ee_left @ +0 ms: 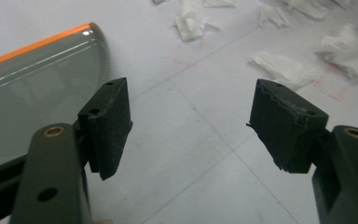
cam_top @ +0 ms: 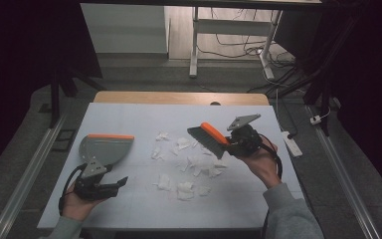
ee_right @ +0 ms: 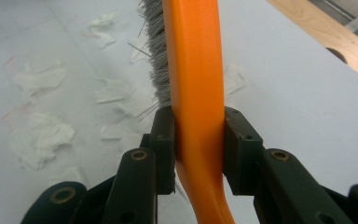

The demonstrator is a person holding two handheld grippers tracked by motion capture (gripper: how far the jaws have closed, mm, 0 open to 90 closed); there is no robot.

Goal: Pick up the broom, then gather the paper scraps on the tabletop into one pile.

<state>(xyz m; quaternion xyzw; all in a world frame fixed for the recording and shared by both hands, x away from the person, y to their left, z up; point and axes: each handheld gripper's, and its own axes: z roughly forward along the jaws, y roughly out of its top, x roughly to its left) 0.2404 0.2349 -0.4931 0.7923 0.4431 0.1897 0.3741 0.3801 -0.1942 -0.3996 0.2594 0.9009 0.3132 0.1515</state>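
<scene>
A grey dustpan [cam_top: 104, 147] with an orange front edge lies flat on the white sheet at the left. My left gripper [cam_top: 121, 182] is just in front of it, open, with nothing between its pads. In the left gripper view the dustpan [ee_left: 32, 79] sits beside the left jaw, and the gripper [ee_left: 191, 121] points at bare sheet. My right gripper [cam_top: 230, 144] is shut on the orange handle of a hand brush [cam_top: 208, 135], held above the right side of the scraps. The brush [ee_right: 193, 70] runs away from the gripper [ee_right: 199, 149], grey bristles to its left. Several torn white paper scraps [cam_top: 189, 167] lie mid-table.
The white sheet [cam_top: 129, 209] covers a wooden table [cam_top: 179, 97]. A white power strip [cam_top: 292, 143] lies off the table's right edge. Metal rails run along both sides on the floor. Paper scraps [ee_left: 279, 67] lie ahead of the left gripper, and more scraps [ee_right: 42, 135] lie under the brush.
</scene>
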